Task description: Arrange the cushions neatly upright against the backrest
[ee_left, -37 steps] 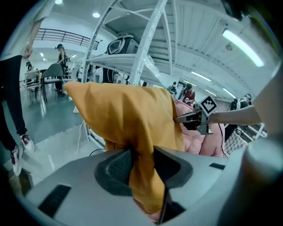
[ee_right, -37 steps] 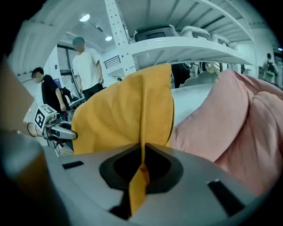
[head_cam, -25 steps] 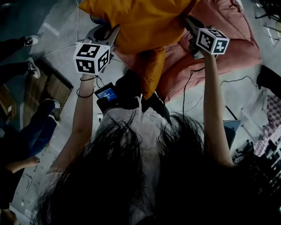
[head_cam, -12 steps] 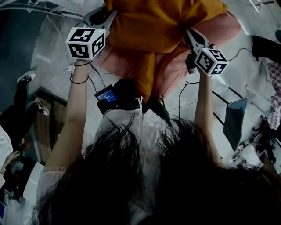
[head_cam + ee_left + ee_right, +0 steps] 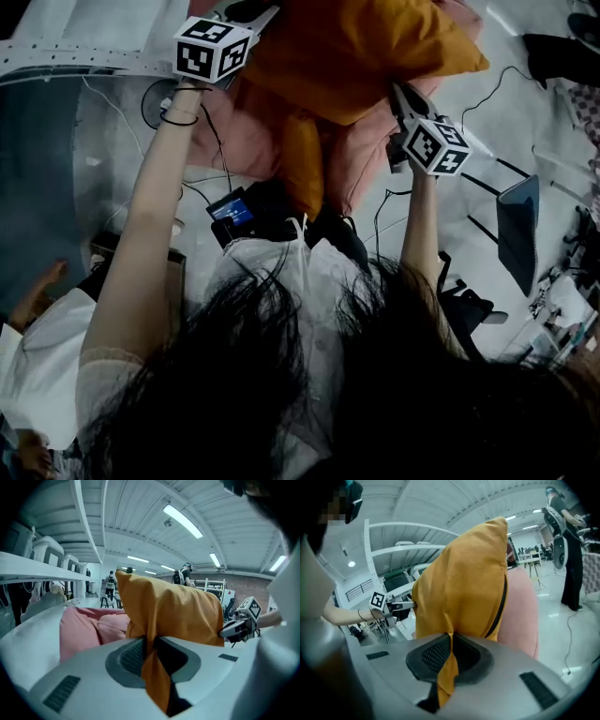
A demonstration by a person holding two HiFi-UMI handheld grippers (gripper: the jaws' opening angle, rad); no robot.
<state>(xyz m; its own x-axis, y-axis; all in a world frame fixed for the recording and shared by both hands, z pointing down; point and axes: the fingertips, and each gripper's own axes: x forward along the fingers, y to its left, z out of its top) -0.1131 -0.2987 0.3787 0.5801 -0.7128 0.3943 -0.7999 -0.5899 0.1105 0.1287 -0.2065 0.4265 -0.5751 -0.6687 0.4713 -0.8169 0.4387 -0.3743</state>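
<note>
Orange cushion (image 5: 347, 56), one, clamped by left gripper (image 5: 149, 651) and right gripper (image 5: 450, 656), over one pink beanbag (image 5: 253, 131).

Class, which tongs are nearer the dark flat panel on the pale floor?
Right. The right tongs, shut on a corner of the orange fabric cushion, are on the side of the dark flat panel; the left tongs grip the cushion's opposite edge, farther away.
</note>
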